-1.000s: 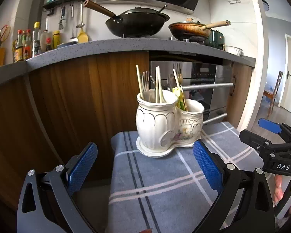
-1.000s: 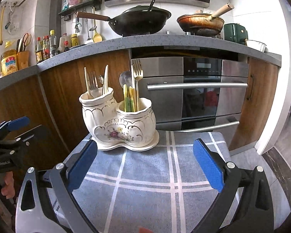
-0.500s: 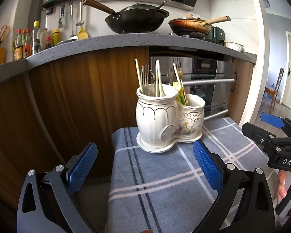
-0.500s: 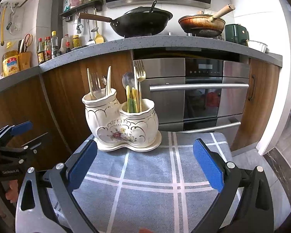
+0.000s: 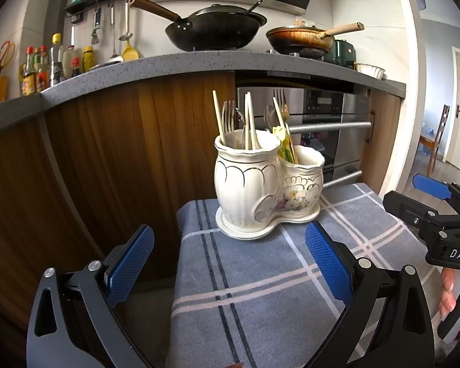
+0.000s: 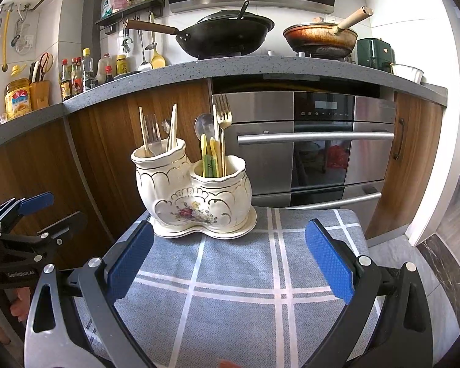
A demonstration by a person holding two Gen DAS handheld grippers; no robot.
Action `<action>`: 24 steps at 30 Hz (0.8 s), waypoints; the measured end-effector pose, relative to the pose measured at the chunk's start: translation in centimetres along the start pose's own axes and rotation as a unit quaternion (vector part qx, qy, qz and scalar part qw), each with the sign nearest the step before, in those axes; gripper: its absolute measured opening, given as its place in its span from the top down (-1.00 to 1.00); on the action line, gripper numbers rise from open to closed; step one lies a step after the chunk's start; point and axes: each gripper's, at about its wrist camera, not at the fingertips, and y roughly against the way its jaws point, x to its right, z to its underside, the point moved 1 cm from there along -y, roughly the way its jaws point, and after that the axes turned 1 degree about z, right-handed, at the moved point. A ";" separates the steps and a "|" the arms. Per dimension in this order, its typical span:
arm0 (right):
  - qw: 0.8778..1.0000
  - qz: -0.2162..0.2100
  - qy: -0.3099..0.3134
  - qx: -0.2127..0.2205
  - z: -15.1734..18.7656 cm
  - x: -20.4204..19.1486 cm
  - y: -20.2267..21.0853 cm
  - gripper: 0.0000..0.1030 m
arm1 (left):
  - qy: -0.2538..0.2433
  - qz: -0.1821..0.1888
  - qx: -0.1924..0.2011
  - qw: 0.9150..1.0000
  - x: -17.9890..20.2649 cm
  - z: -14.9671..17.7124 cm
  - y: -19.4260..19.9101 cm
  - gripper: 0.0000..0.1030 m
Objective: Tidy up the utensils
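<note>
Behind everything, a kitchen counter (image 6: pixel 260 67) carrying a black wok (image 6: pixel 227 35) and a brown pan (image 6: pixel 320 38), with an oven (image 6: pixel 309 147) set below. In front, a low surface draped in a grey checked cloth (image 6: pixel 236 279). At the cloth's far edge, a cream ceramic holder (image 6: pixel 193 196) with two joined pots on one base. In the taller pot, pale chopsticks (image 6: pixel 172 125) and a silver fork (image 6: pixel 151 132). In the shorter pot, a gold fork (image 6: pixel 222 116), a spoon (image 6: pixel 204 125) and some yellow and green handles (image 6: pixel 211 159). Nothing loose lying on the cloth.

Nearer the cameras, the left gripper (image 5: pixel 230 263) spread wide and holding nothing, aimed at the taller pot from the holder's left end. The right gripper (image 6: pixel 230 257) likewise released and empty, facing the flowered front, well short of the holder. Each gripper visible at the edge of the other's view, flanking the cloth, with part of a hand (image 5: pixel 447 291) on the handle.

Judging by this, either the approach before the first pick or the pause after the last drop; cannot tell which. If sorting is unfinished, like-with-like probably wanted, since forks stand in both pots. Next move then: narrow the fingers, come in above the rim, pinch a single handle near its top and lift straight up. Main hazards: snagging neighbouring pieces, or nudging the holder near the cloth's edge.
</note>
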 end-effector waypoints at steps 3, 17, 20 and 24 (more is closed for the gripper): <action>1.000 -0.002 0.002 -0.001 0.0 -0.2 0.0 -0.89 | 0.000 -0.001 -0.001 1.000 0.0 0.1 0.0 -0.90; 1.000 -0.004 0.004 -0.003 0.0 -0.3 0.0 -0.89 | -0.001 -0.001 -0.002 1.000 0.0 0.3 0.0 -0.90; 1.000 -0.004 0.004 -0.003 0.1 -0.4 0.1 -0.89 | 0.000 -0.001 -0.002 1.000 0.0 0.4 0.0 -0.90; 1.000 -0.003 0.004 -0.003 0.1 -0.4 0.1 -0.89 | -0.001 -0.001 -0.002 1.000 0.0 0.4 0.0 -0.90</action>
